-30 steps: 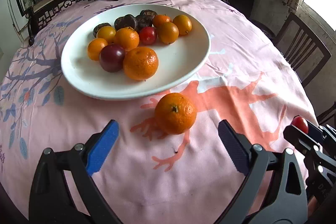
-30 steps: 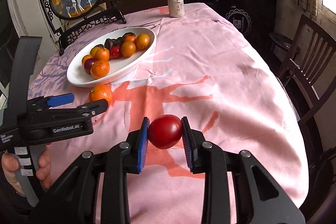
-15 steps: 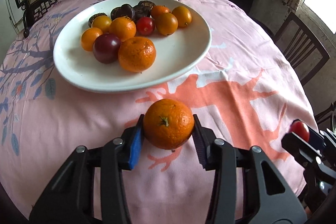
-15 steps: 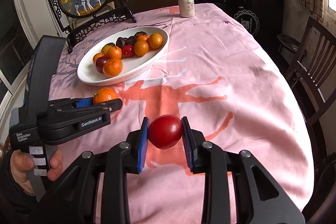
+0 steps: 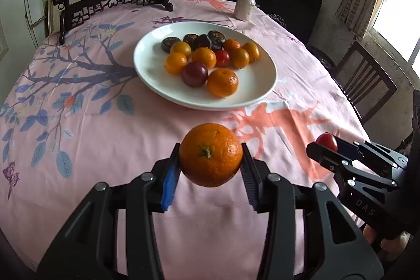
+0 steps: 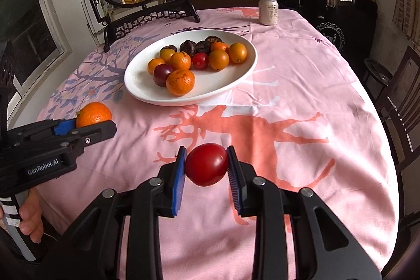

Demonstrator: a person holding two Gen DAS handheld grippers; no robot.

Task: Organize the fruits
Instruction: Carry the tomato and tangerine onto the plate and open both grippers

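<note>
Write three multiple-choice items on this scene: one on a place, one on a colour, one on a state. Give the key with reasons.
1. Where does the drinks can stand?
A. on the plate
B. on the tablecloth beyond the plate
C. on a chair

2. What colour is the fruit in the right tongs?
A. red
B. green
C. yellow

3. What state are the left tongs in?
A. open above the plate
B. shut on nothing
C. shut on the orange

Key: 1 B, the can sits on the pink tablecloth past the white plate. 2 A, the red fruit is clamped between the pads. 3 C, the orange is gripped on both sides, short of the plate.
</note>
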